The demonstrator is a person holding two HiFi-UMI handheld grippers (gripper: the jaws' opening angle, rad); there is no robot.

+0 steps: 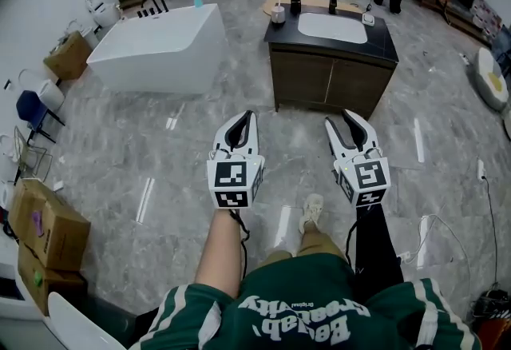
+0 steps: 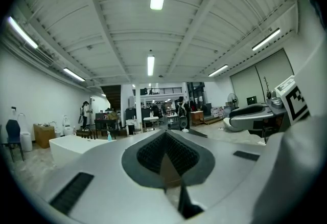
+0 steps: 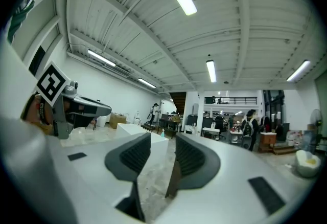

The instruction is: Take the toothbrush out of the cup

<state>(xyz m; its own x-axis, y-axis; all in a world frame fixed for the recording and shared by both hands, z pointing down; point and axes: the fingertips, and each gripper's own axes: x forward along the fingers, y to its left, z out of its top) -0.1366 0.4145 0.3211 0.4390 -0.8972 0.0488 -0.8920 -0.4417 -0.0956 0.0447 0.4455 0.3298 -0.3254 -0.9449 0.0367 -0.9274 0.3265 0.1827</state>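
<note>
A small pale cup [image 1: 278, 13] stands on the near left corner of the dark vanity top [image 1: 383, 43], far ahead of both grippers; the toothbrush is too small to make out. My left gripper [image 1: 243, 118] is held out level over the floor, its jaws shut tip to tip with nothing between them, as the left gripper view [image 2: 166, 135] also shows. My right gripper [image 1: 350, 121] hangs beside it, open, and a clear gap with only floor behind shows between its pads in the right gripper view [image 3: 162, 142].
The vanity cabinet [image 1: 327, 81] holds a white basin [image 1: 332, 26] and a dark bottle [image 1: 295, 3]. A white bathtub [image 1: 160, 49] stands to the left. Cardboard boxes [image 1: 44, 228] sit at the near left. People and furniture fill the far back.
</note>
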